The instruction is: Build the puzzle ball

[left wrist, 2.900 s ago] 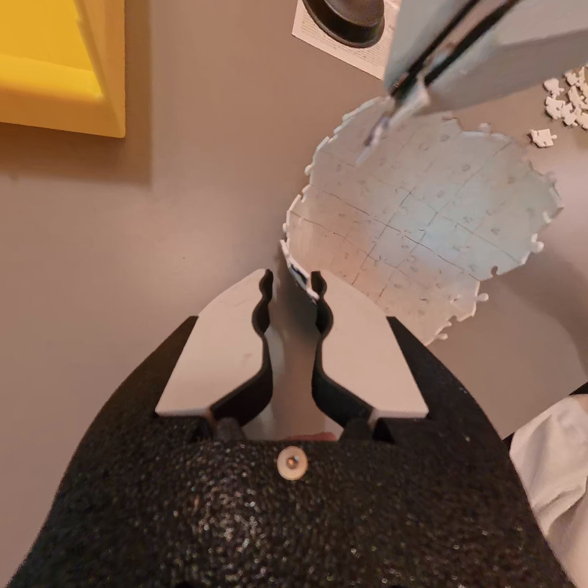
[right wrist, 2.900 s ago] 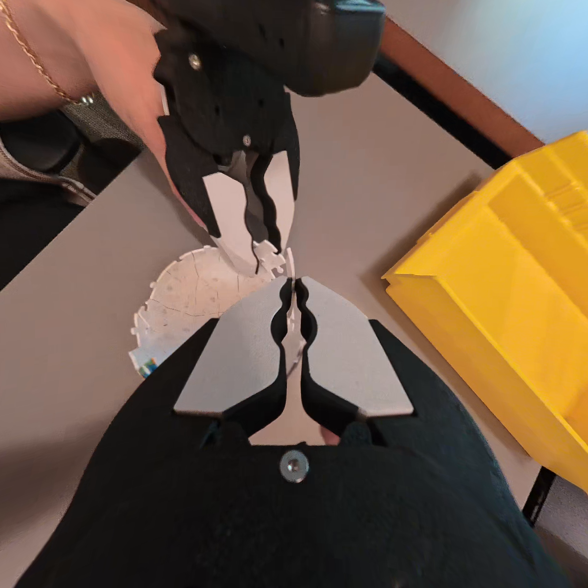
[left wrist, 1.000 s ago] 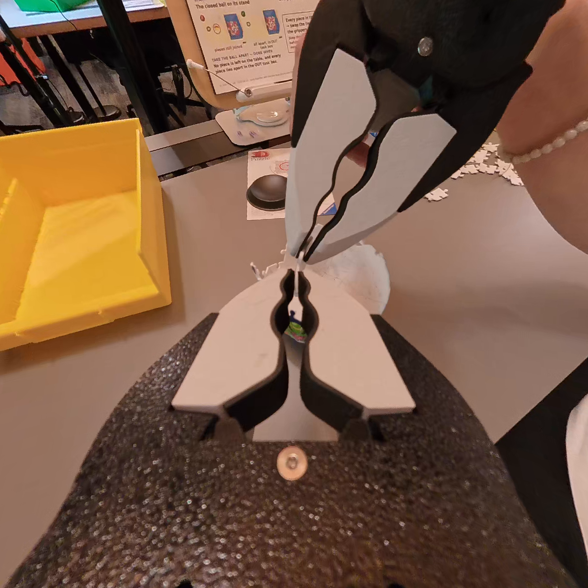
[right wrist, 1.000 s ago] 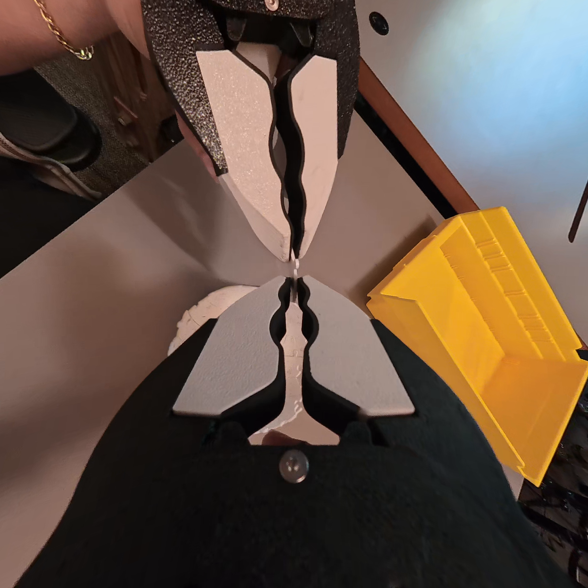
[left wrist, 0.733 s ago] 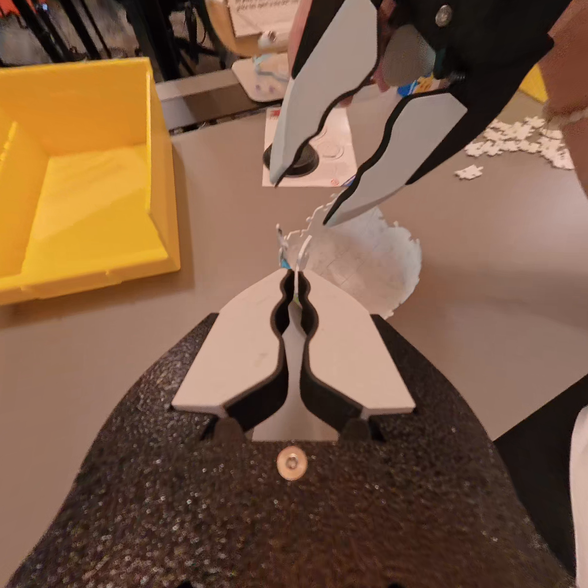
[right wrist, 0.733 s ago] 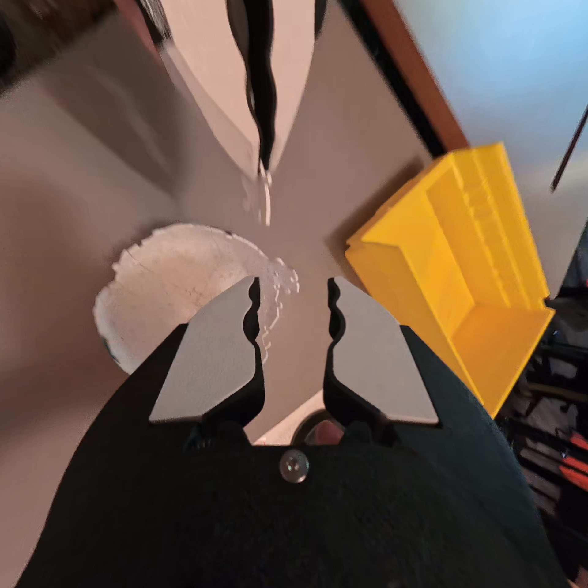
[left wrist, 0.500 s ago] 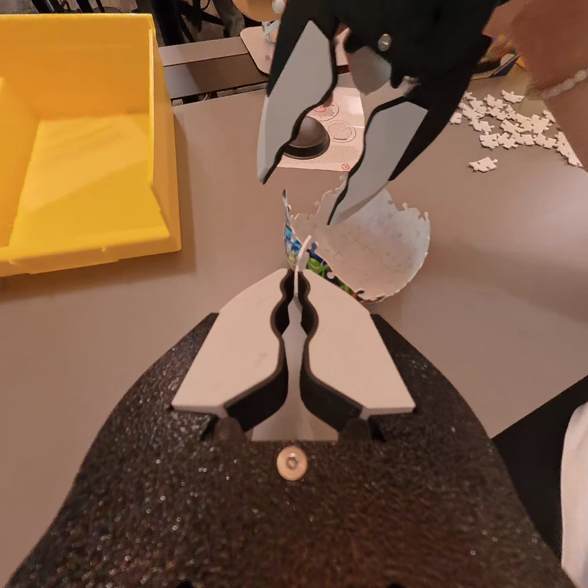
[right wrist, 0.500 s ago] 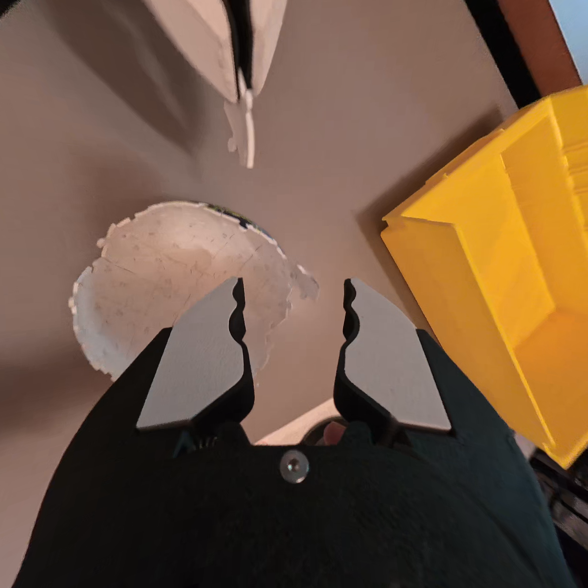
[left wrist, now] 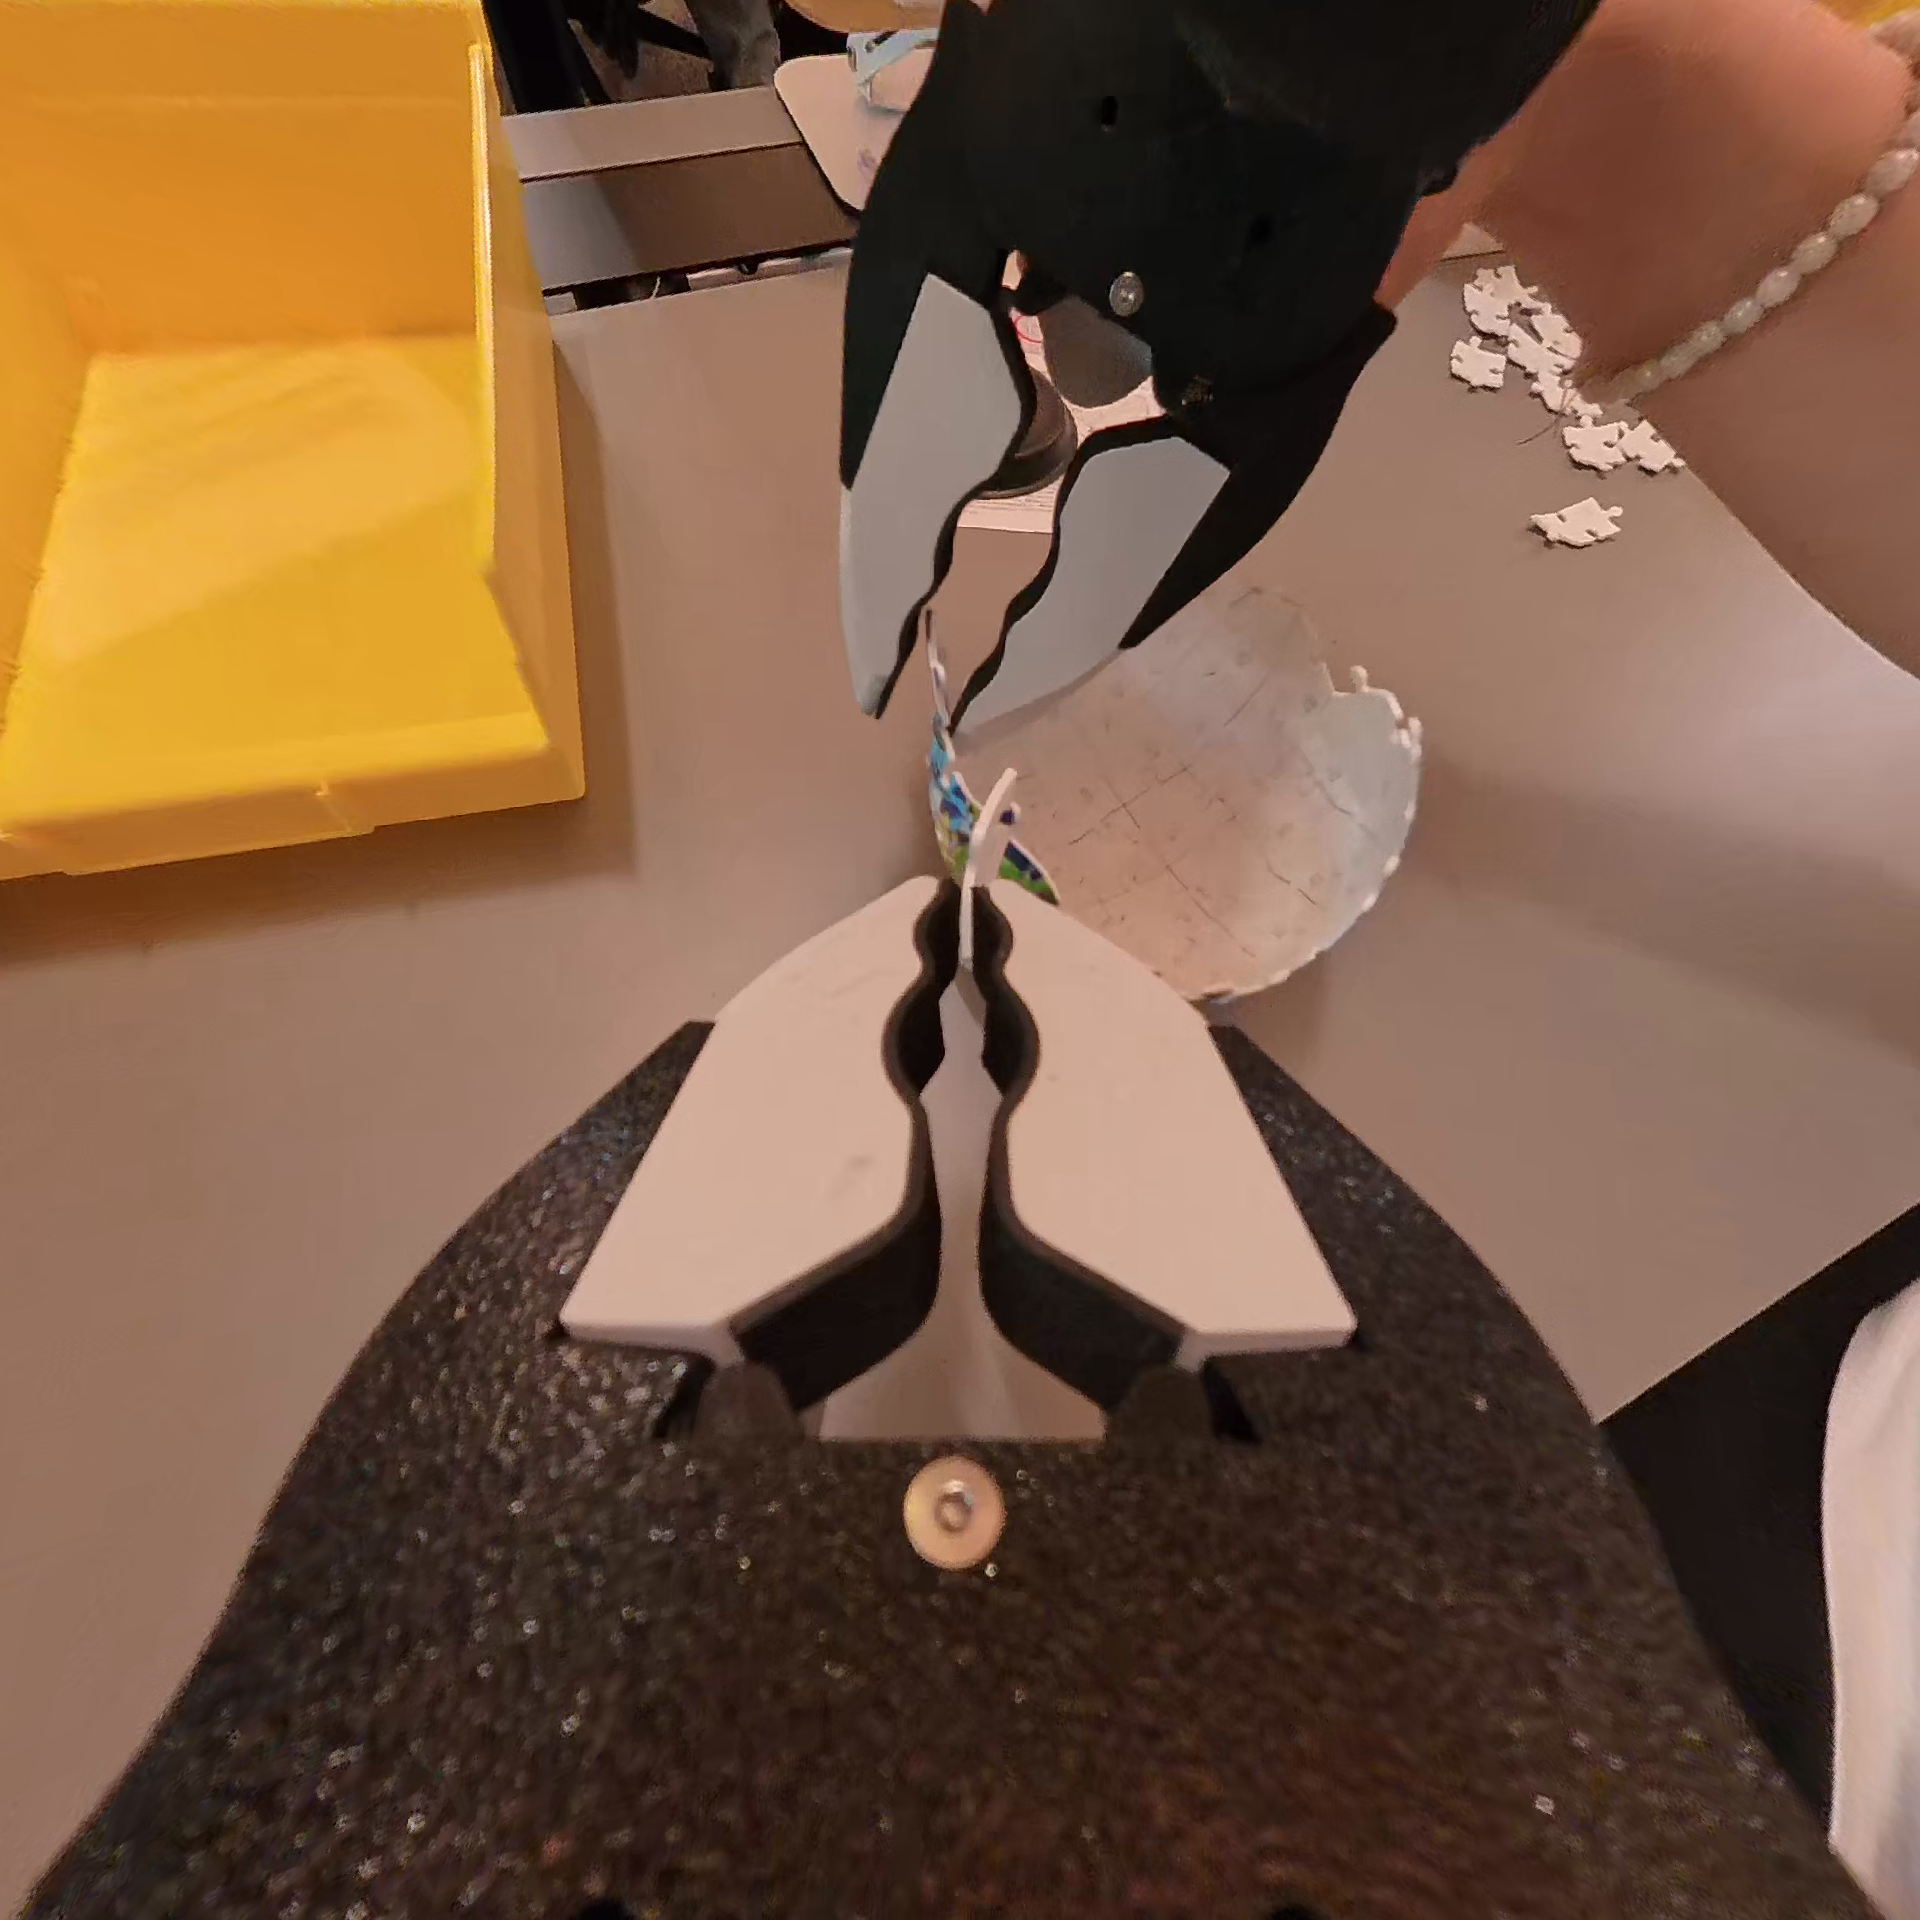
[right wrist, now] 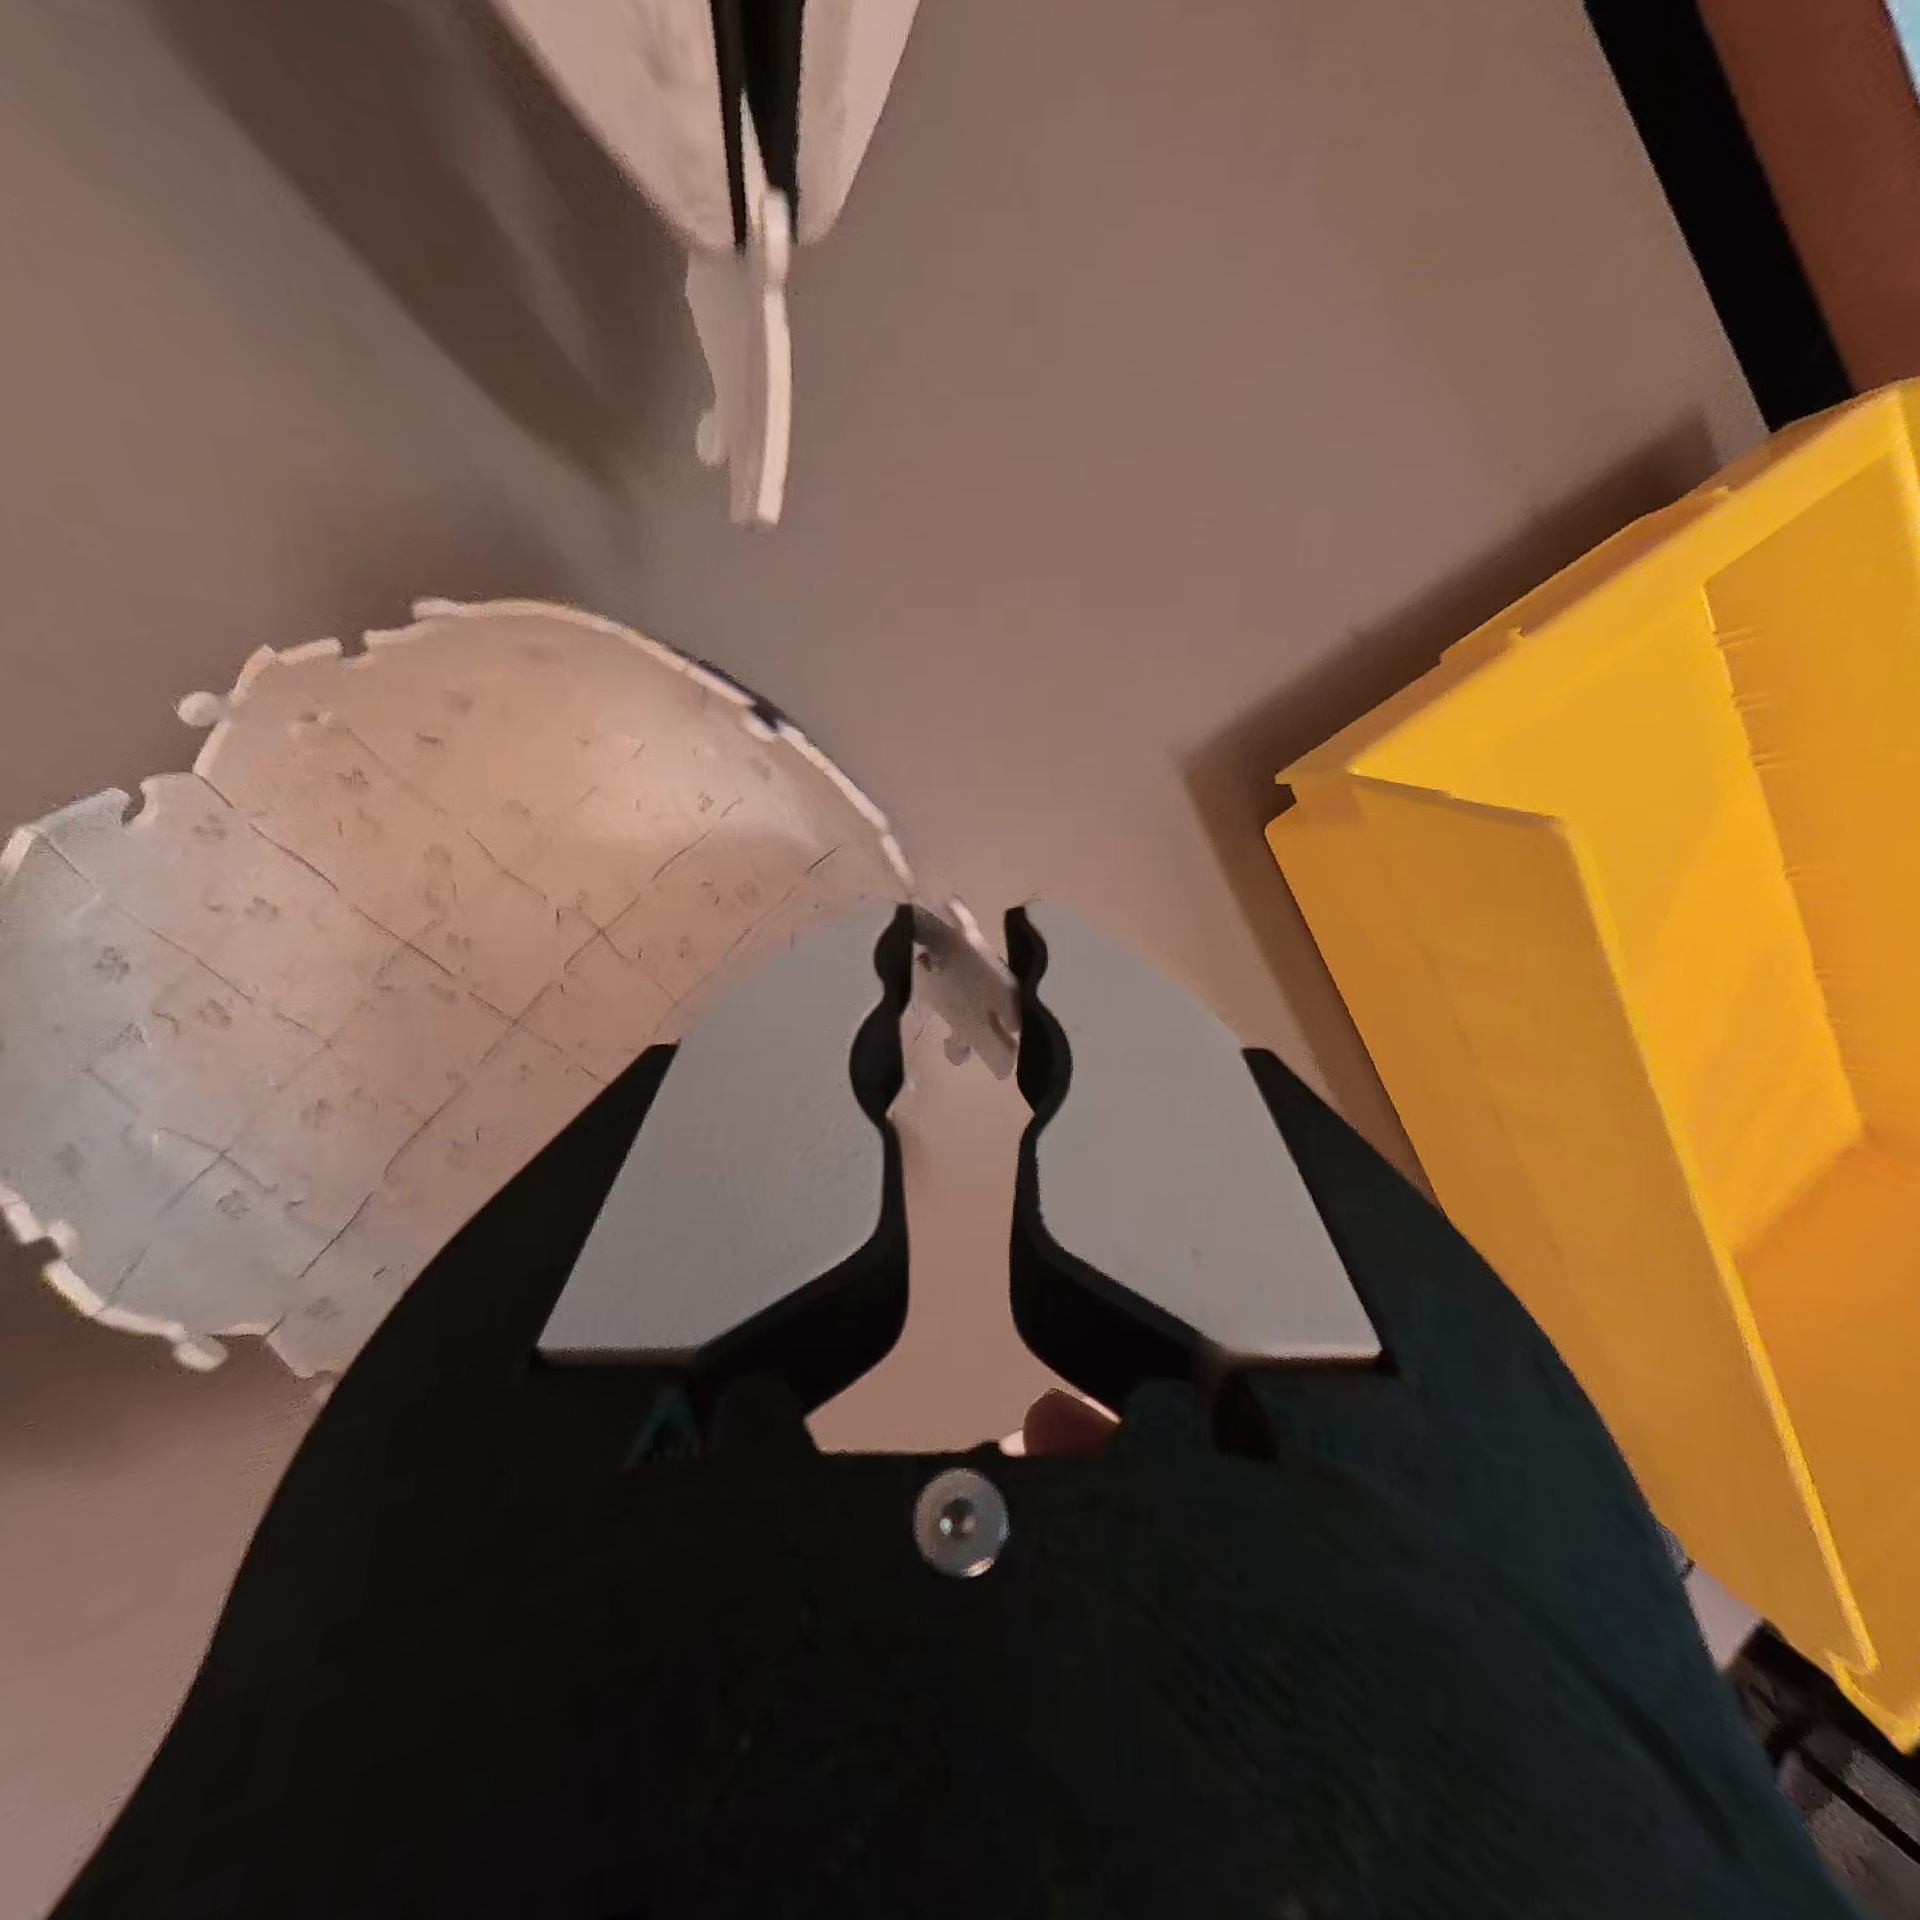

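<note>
**Half a shell built, one piece in hand, many loose**

Grey counter (left wrist: 312,1091) fills both views, with a yellow bin (left wrist: 260,468) at one side and a black dish on a printed sheet mostly hidden behind the right tool.

On the counter lies the puzzle ball (left wrist: 1226,810), so far only a bowl-shaped partial shell with its white inner face up, a jagged rim and a strip of coloured print showing on the outside. By my reading roughly half the sphere is assembled.

The left tool (left wrist: 966,894) has its fingers pressed together on a single white puzzle piece (left wrist: 982,842), held edge-up just beside the shell's near rim. The right tool (right wrist: 961,920) reaches down to that rim; its fingers are narrowly spread on either side of the shell's edge, and I cannot tell whether they actually pinch it.

A scatter of loose pieces (left wrist: 1538,384) lies well apart at the far side of the counter. Judging by that pile, the held piece is not yet seated and much of the upper half remains to be fitted, plus the final closing.
</note>
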`<state>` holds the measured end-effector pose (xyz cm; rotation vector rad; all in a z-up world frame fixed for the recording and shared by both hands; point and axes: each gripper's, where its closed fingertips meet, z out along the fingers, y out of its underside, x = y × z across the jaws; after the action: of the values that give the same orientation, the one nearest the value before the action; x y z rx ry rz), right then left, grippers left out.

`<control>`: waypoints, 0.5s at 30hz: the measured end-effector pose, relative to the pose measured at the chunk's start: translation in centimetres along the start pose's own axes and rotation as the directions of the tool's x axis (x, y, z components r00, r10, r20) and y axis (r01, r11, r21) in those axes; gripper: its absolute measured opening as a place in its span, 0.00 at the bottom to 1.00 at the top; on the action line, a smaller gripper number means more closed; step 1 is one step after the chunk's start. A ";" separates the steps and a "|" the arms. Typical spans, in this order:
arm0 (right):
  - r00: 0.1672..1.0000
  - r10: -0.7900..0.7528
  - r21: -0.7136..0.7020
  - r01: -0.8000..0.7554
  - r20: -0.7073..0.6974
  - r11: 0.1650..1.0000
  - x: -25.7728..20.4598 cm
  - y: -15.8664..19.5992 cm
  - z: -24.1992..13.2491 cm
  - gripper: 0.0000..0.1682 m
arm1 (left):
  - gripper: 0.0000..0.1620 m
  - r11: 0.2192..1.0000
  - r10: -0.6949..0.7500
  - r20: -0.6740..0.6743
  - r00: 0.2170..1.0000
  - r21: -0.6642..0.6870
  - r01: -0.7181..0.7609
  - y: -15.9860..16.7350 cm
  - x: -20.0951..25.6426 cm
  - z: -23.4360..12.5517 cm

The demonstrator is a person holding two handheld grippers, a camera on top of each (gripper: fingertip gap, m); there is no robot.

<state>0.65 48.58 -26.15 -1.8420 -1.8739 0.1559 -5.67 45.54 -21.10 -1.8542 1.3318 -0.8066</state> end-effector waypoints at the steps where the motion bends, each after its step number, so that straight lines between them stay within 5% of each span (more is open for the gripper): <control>1: 1.000 -0.007 -0.014 0.007 -0.008 1.000 0.0 0.3 0.0 0.07 | 0.01 1.000 0.000 0.001 1.000 0.000 0.000 0.0 0.0 0.0; 15: 0.999 0.032 -0.003 -0.032 -0.043 0.999 0.2 1.5 0.0 0.04 | 0.01 1.000 0.016 -0.006 1.000 -0.016 -0.016 0.0 0.6 0.6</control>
<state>2.00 48.88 -26.70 -1.8643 -1.8176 0.1234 -5.02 45.12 -21.45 -1.8525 1.3589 -0.7964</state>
